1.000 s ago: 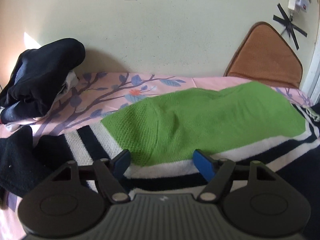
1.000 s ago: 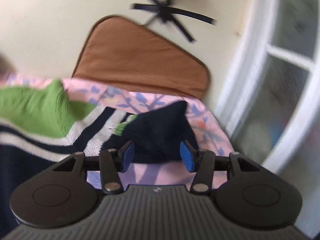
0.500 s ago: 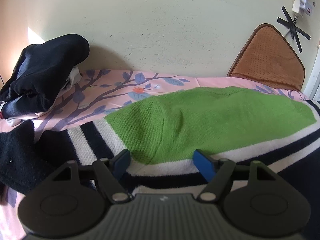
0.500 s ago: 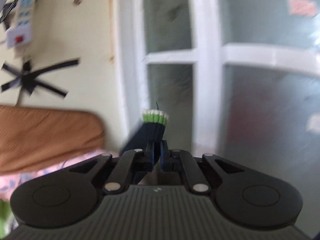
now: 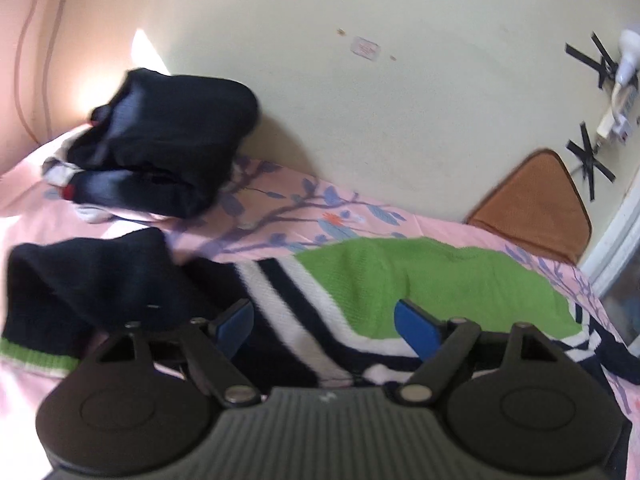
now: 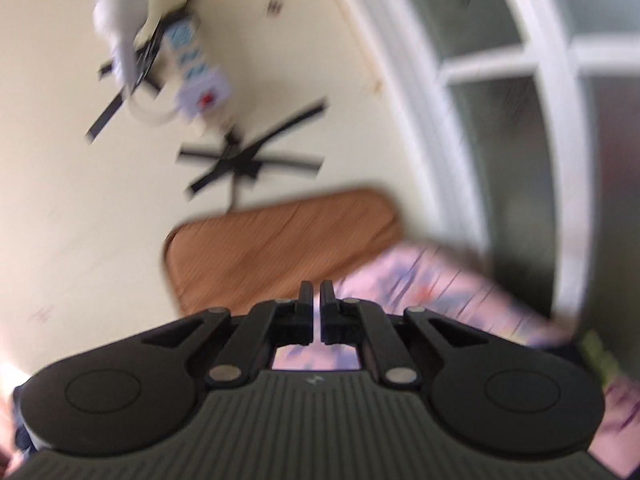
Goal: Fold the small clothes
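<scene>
A knitted sweater [image 5: 432,280] with a green top and white and navy stripes lies spread on the pink floral bed sheet [image 5: 280,208]. Its navy sleeve [image 5: 80,280] lies at the left and ends in a green cuff [image 5: 36,354]. My left gripper [image 5: 326,326] hovers over the striped part. Its jaws are opening, and the blue pads [image 5: 236,324] press on nothing. In the blurred right wrist view my right gripper [image 6: 316,308] is shut and raised, pointing at the wall. No cloth shows between its fingertips.
A heap of dark clothes [image 5: 160,152] sits at the back left against the wall. A brown cushion [image 5: 532,204] [image 6: 280,248] leans in the back right corner. A white window frame [image 6: 552,160] borders the bed's right side. A power strip [image 6: 196,68] is taped to the wall.
The left gripper has pulled back and left, its jaws wider, so the left sleeve shows. The right gripper shut on a navy, green-cuffed sleeve end, rose and rolled; that cuff no longer shows.
</scene>
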